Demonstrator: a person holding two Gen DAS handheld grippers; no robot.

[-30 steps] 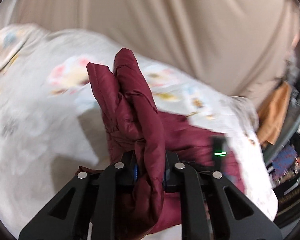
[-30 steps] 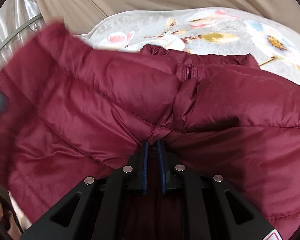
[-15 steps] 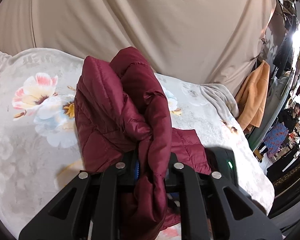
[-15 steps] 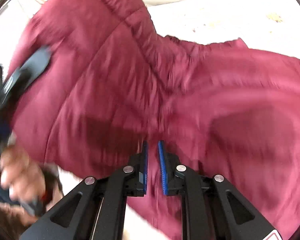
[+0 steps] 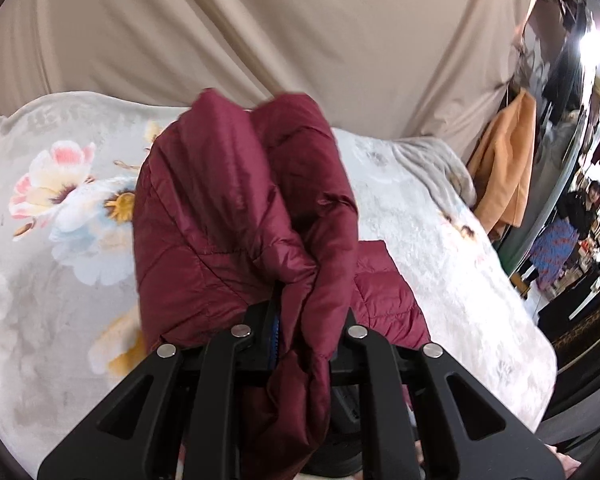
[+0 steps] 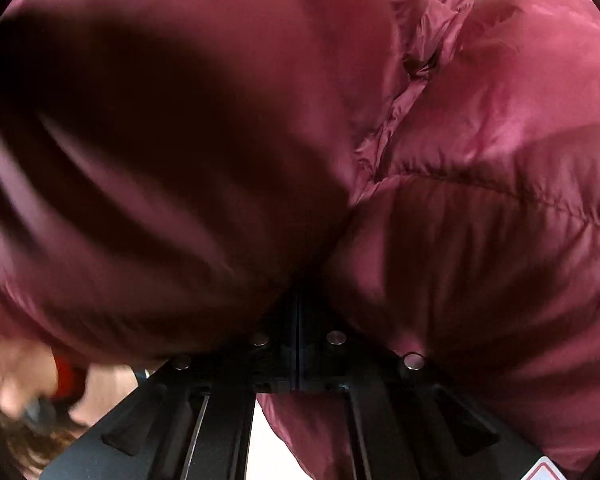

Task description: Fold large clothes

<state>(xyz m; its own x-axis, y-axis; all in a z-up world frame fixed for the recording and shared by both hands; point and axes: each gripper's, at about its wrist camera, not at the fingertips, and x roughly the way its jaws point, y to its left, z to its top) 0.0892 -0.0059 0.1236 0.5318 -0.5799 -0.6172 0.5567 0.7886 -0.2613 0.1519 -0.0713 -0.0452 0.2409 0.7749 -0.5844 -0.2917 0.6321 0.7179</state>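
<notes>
Fold barely begun: my left gripper (image 5: 300,332) and right gripper (image 6: 298,320) each clamp the bunched maroon jacket (image 5: 240,216) above the floral blanket (image 5: 60,240); laying flat remains.

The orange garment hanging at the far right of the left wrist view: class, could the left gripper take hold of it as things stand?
Probably not. The left gripper is shut on the maroon jacket, and the orange garment hangs beyond the bed.

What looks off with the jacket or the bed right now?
No damage or spill shows. The maroon quilted puffer jacket is bunched in a thick wad in the left gripper, above the floral blanket, not flat for folding. It fills the right wrist view, where the right gripper pinches it, so the bed is hidden there.
</notes>
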